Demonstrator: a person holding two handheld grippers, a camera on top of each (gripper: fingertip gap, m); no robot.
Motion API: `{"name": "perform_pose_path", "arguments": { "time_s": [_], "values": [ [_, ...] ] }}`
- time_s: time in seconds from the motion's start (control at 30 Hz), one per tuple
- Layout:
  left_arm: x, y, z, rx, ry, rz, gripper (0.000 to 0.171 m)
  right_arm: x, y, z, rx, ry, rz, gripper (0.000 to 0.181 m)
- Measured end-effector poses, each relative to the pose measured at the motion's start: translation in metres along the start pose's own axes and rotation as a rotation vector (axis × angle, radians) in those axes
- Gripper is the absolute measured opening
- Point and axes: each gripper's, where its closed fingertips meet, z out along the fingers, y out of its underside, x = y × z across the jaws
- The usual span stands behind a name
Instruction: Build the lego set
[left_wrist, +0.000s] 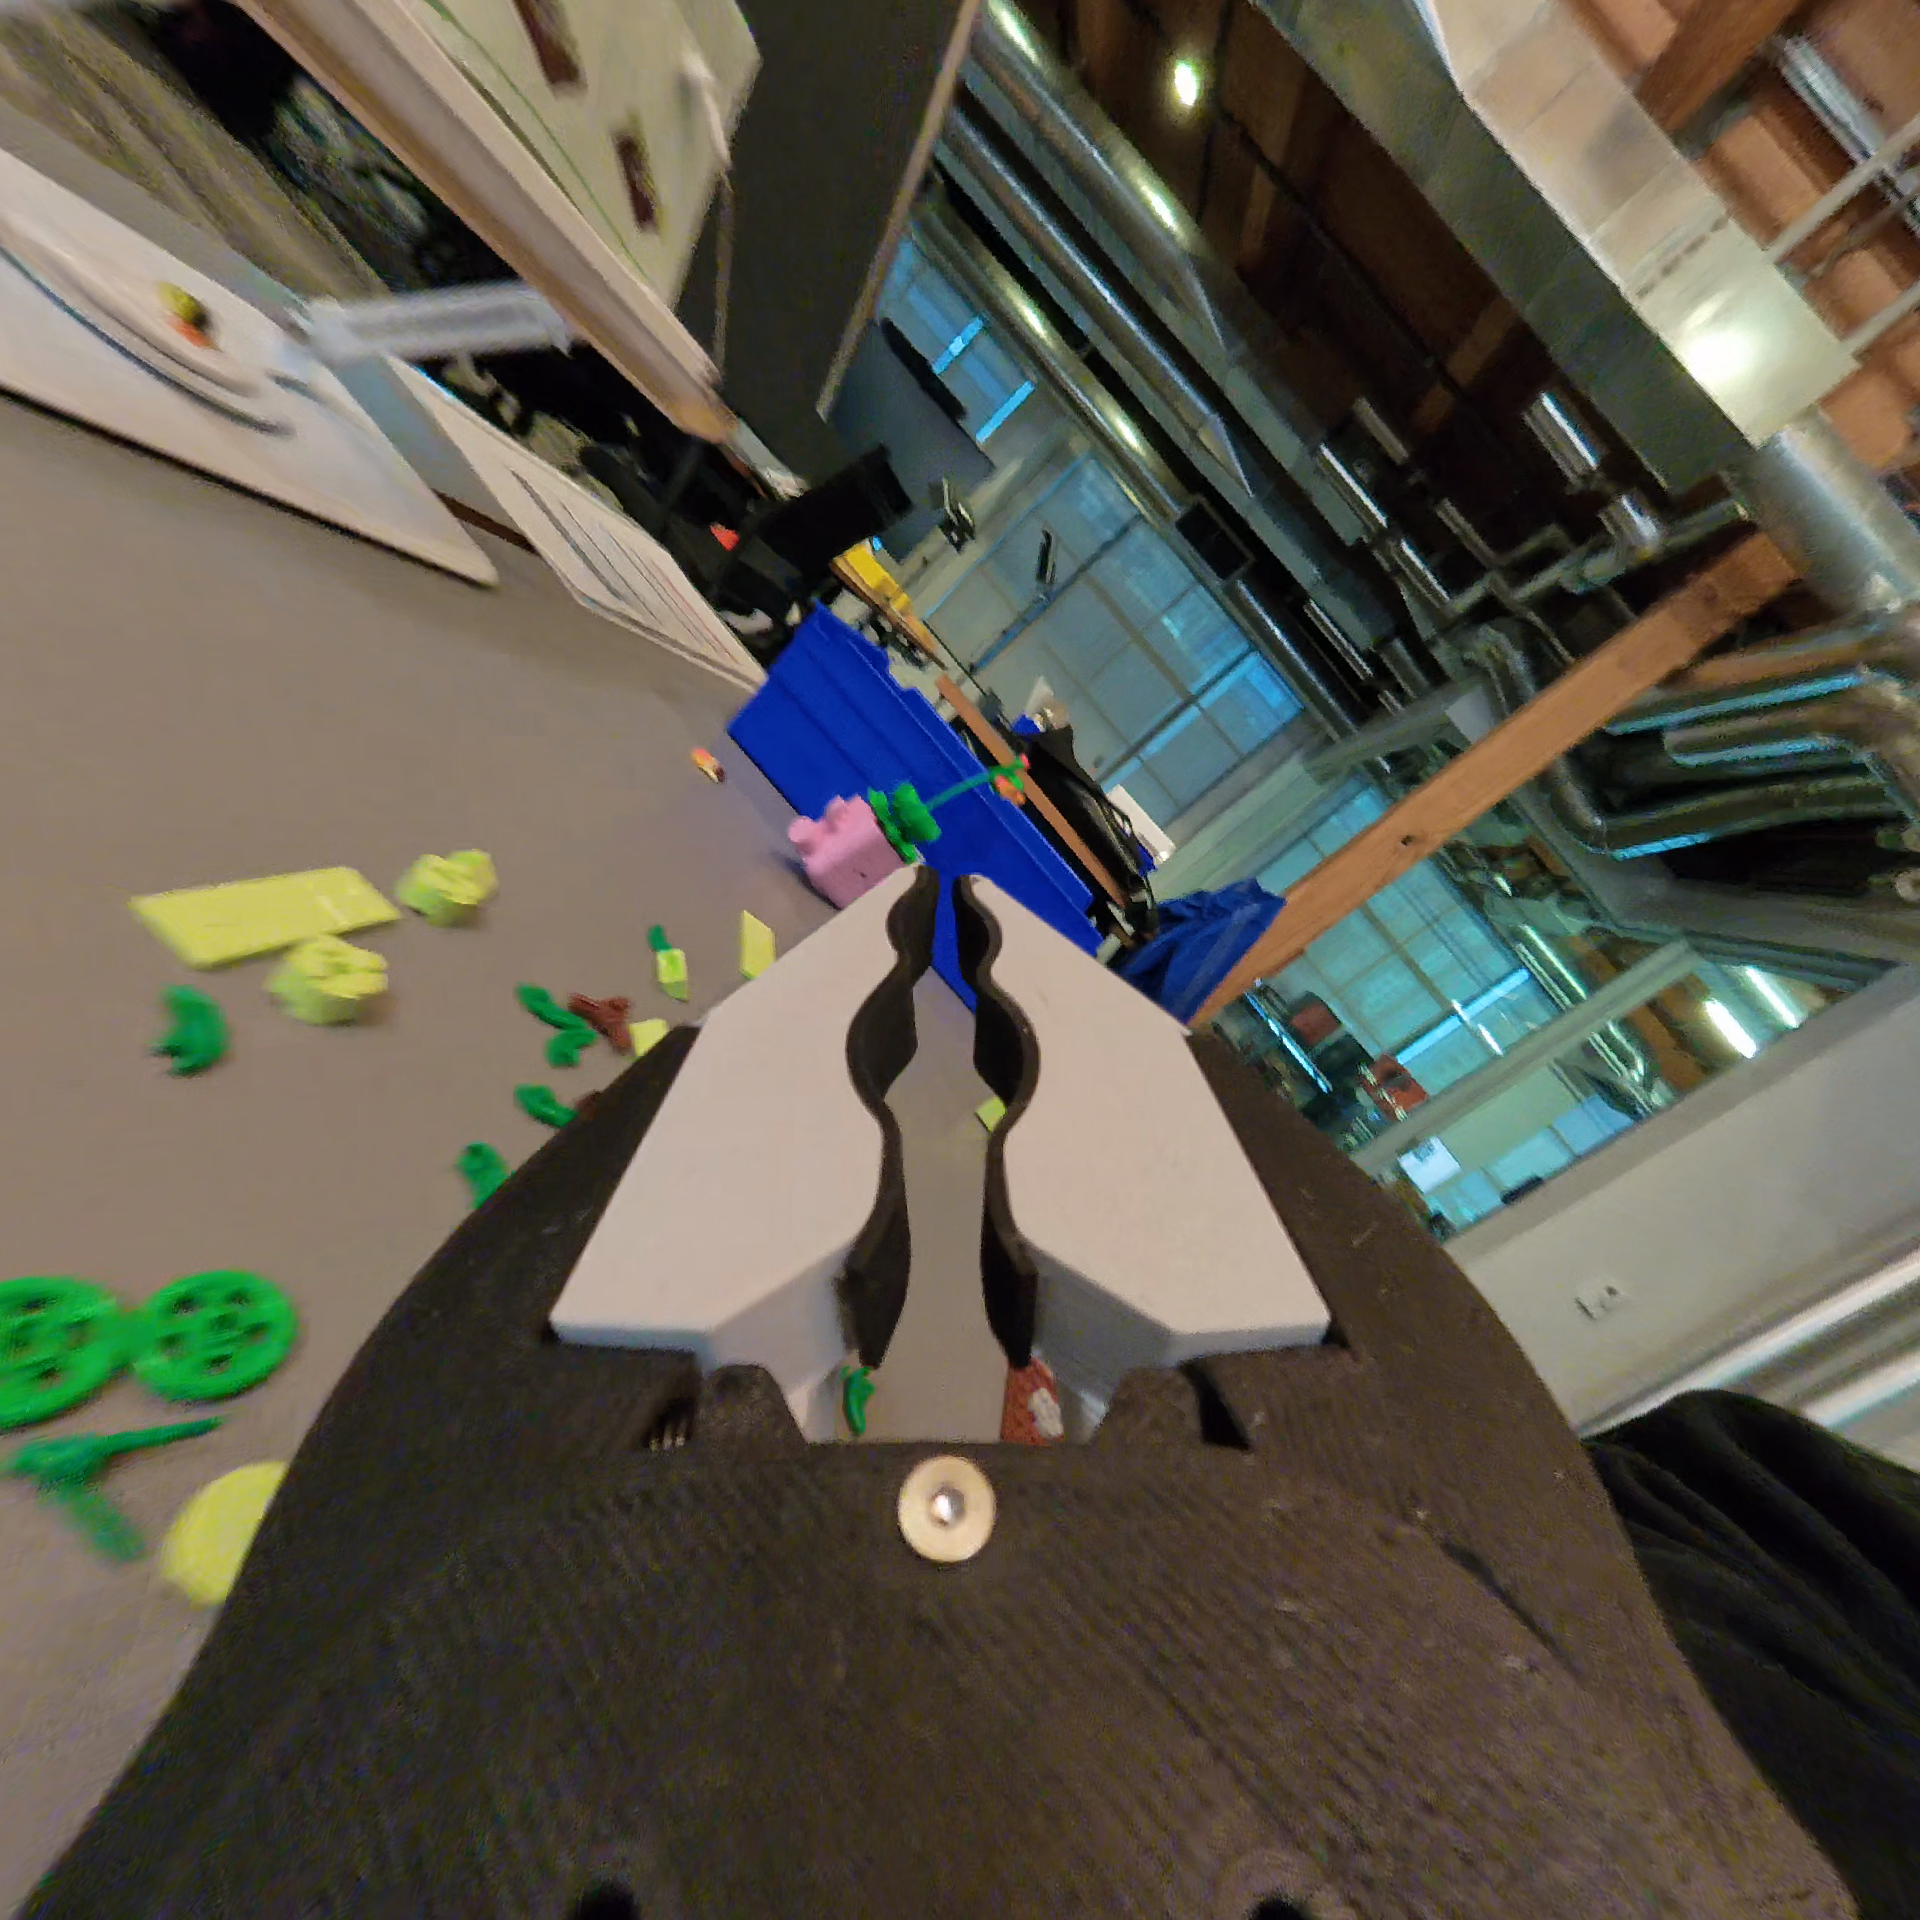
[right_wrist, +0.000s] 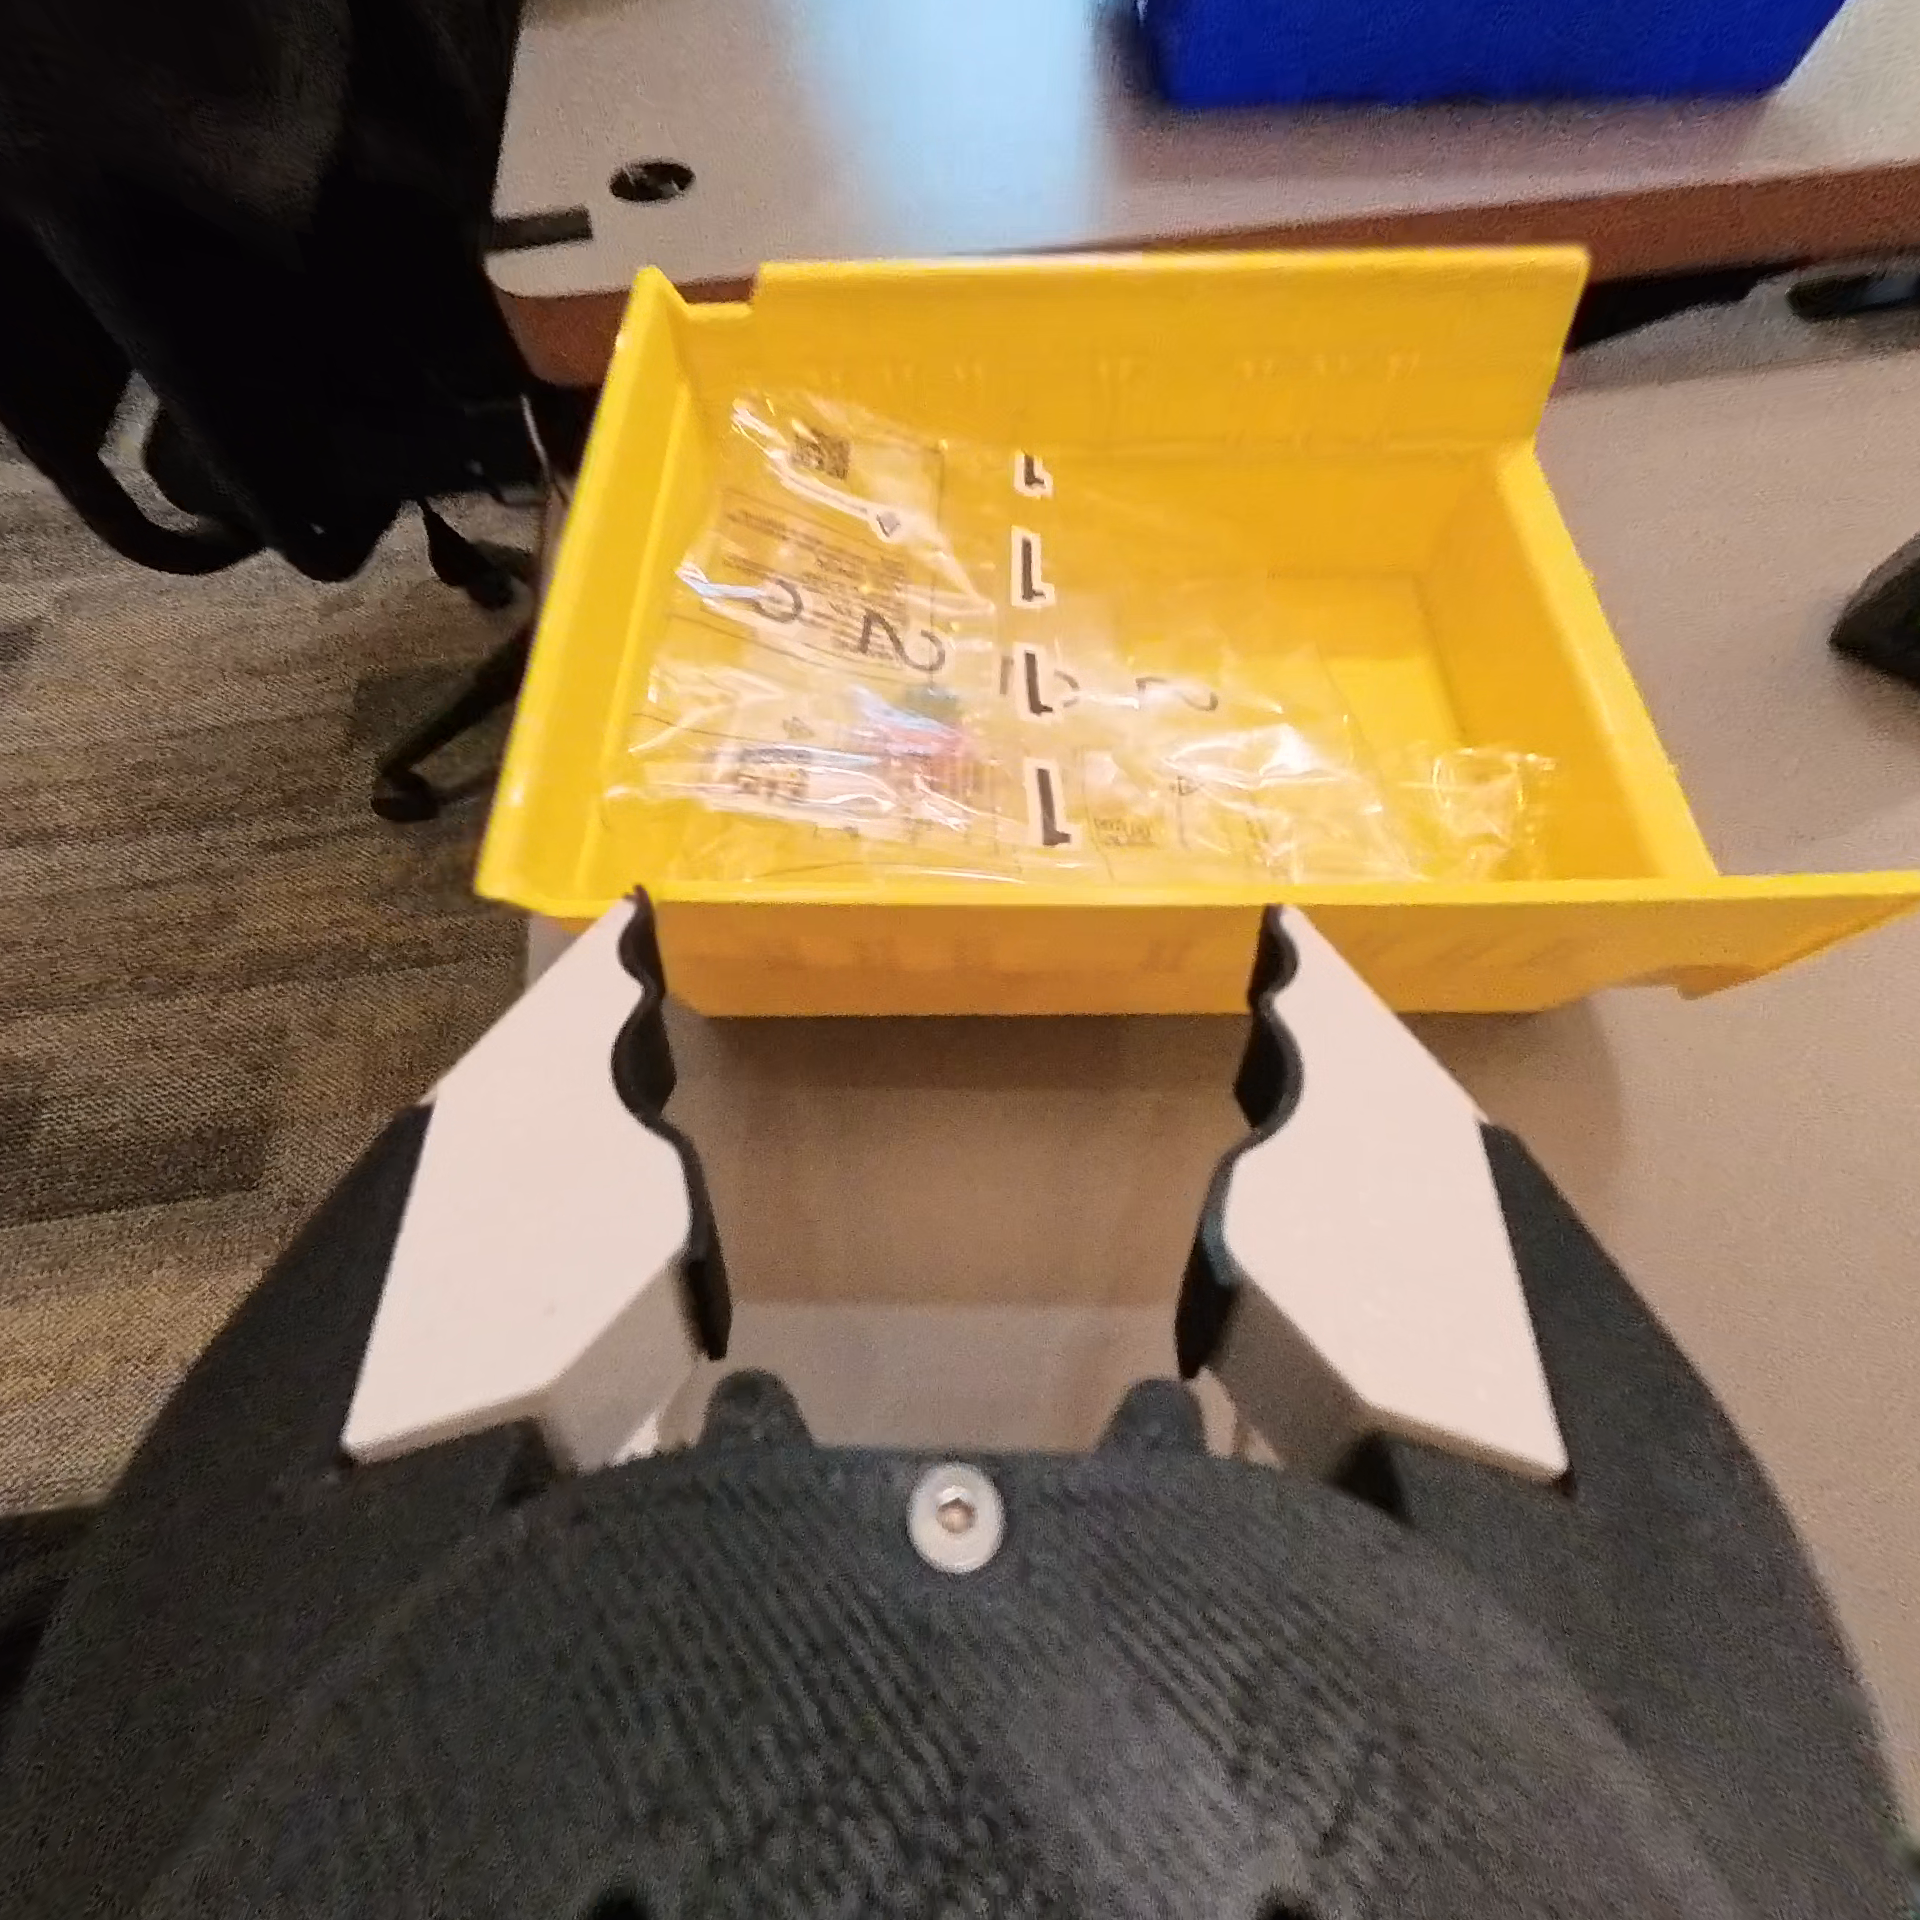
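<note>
In the left wrist view my left gripper (left_wrist: 943, 881) has its jaws almost together, with only a thin gap and nothing visible between the pads. Just past its tips is a pink brick (left_wrist: 840, 854) carrying a green leafy stem (left_wrist: 906, 819) with a small flower end. The leaves touch or sit right by the left fingertip; I cannot tell if they are pinched. Loose green leaves (left_wrist: 189, 1029), green wheels (left_wrist: 213, 1333) and lime bricks (left_wrist: 330, 977) lie on the grey table (left_wrist: 260, 727). My right gripper (right_wrist: 954, 920) is open and empty, facing a yellow bin (right_wrist: 935, 951).
The yellow bin holds clear plastic bags (right_wrist: 935, 665). A blue bin (left_wrist: 862, 727) stands behind the pink brick, and it also shows in the right wrist view (right_wrist: 1455, 42). White booklets (left_wrist: 156, 343) lie at the far left of the table. A black chair (right_wrist: 208, 260) stands on carpet. My hands' fingertips stand some 35 cm from each other.
</note>
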Motion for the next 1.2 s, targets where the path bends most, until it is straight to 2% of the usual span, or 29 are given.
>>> {"name": "perform_pose_path", "arguments": {
  "time_s": [0.1,0.2,0.3,0.4,0.47,0.53,0.6,0.63,0.7,0.77,0.87,1.07,1.2],
  "values": [
    [-0.012,-0.022,-0.022,0.057,-0.042,-0.006,0.001,-0.018,-0.016,-0.034,0.082,-0.022,-0.004,0.11],
    [-0.021,-0.036,-0.04,0.077,-0.102,0.035,0.002,-0.056,-0.023,-0.1,0.173,-0.086,0.014,0.105],
    [-0.028,-0.043,-0.055,0.054,-0.196,0.141,0.002,-0.07,-0.003,-0.165,0.289,-0.027,0.015,0.086],
    [-0.037,-0.046,-0.068,0.02,-0.339,0.273,0.005,-0.037,0.058,-0.216,0.288,0.212,0.017,0.077],
    [-0.04,-0.042,-0.071,-0.008,-0.421,0.346,0.0,-0.002,0.118,-0.248,0.185,0.409,0.026,0.076],
    [-0.041,-0.038,-0.069,-0.024,-0.487,0.411,0.0,0.032,0.181,-0.286,0.076,0.607,0.027,0.064],
    [-0.038,-0.03,-0.062,-0.033,-0.522,0.476,0.0,0.06,0.235,-0.325,0.043,0.749,0.084,0.054],
    [-0.038,-0.025,-0.058,-0.04,-0.53,0.496,0.0,0.068,0.257,-0.339,0.055,0.771,0.157,0.052],
    [-0.037,-0.015,-0.049,-0.065,-0.531,0.529,0.0,0.073,0.283,-0.355,0.133,0.734,0.303,0.048],
    [-0.039,-0.013,-0.045,-0.084,-0.555,0.566,0.0,0.072,0.282,-0.366,0.228,0.68,0.373,0.047],
    [-0.041,-0.017,-0.047,-0.07,-0.564,0.582,0.001,0.08,0.285,-0.377,0.258,0.719,0.407,0.03],
    [-0.045,-0.025,-0.054,-0.056,-0.519,0.534,0.008,0.086,0.299,-0.352,0.06,0.687,0.329,0.0],
    [-0.045,-0.033,-0.059,-0.011,-0.49,0.495,0.012,0.093,0.292,-0.339,0.015,0.699,0.234,0.0]
  ]
}}
